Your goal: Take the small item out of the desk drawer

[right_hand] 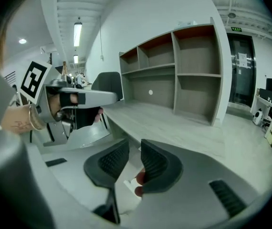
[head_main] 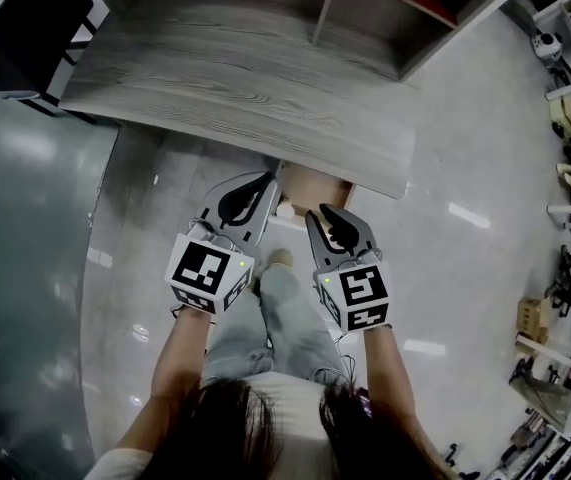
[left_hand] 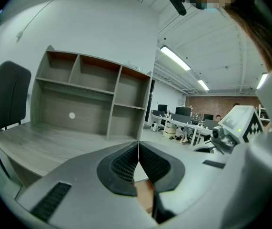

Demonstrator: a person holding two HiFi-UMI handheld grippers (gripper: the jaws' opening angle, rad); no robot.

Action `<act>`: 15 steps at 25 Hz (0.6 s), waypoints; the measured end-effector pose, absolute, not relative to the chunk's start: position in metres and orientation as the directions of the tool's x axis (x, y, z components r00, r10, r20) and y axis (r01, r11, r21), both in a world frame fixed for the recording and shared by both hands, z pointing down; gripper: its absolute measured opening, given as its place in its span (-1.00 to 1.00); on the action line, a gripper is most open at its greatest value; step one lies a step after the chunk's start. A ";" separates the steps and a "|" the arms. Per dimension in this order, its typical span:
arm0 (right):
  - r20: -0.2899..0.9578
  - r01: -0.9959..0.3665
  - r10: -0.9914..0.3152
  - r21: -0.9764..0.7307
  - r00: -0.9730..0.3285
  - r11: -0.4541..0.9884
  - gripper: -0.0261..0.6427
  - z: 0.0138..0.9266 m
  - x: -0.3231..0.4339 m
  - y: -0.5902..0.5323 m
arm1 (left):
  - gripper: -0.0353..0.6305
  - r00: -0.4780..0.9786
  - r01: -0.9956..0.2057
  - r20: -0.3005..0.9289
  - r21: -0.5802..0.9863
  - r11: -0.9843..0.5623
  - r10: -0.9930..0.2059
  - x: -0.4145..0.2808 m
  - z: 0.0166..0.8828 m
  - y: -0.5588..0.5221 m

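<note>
Head view: left tool point(head_main: 265, 180) and right tool point(head_main: 317, 214) hover at the open drawer point(head_main: 317, 180) under the desk's point(head_main: 245, 98) front edge.
The small item point(head_main: 285, 209), pale and rounded, sits in the drawer's near left corner. Left gripper view: my left tool point(left_hand: 138, 144) is clenched and empty, I'd guess kept clear. Right gripper view: my right tool point(right_hand: 135, 149) is parted on nothing, seemingly readied for the pick.

From above, looks steeply down on tabletop point(head_main: 245, 98); from left claw point(left_hand: 138, 146) and right claw point(right_hand: 135, 146), close across it toward shelf point(left_hand: 93, 94).
</note>
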State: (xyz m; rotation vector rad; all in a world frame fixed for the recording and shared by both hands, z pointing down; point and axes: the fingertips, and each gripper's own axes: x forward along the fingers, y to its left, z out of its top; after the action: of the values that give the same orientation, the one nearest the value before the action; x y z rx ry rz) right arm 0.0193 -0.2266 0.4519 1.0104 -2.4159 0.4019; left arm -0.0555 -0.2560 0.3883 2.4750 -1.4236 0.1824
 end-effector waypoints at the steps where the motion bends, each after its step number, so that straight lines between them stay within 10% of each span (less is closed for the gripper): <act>1: 0.551 -0.718 -0.567 -0.086 -0.612 0.691 -0.70 0.459 0.018 -0.228 | -0.84 0.501 -0.865 0.249 0.178 -0.469 -0.829 -0.055 0.392 -0.258; 15: 0.656 -0.681 -0.431 -0.177 -0.620 0.711 -0.62 0.555 0.011 -0.248 | -0.84 0.440 -0.896 0.302 0.214 -0.390 -0.846 -0.059 0.464 -0.277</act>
State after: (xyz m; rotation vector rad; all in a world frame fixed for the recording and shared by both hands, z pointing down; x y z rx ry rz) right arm 0.0107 -0.2484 0.5554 0.8439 -2.3250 0.5558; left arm -0.0590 -0.2770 0.4644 2.3546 -1.4864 0.2036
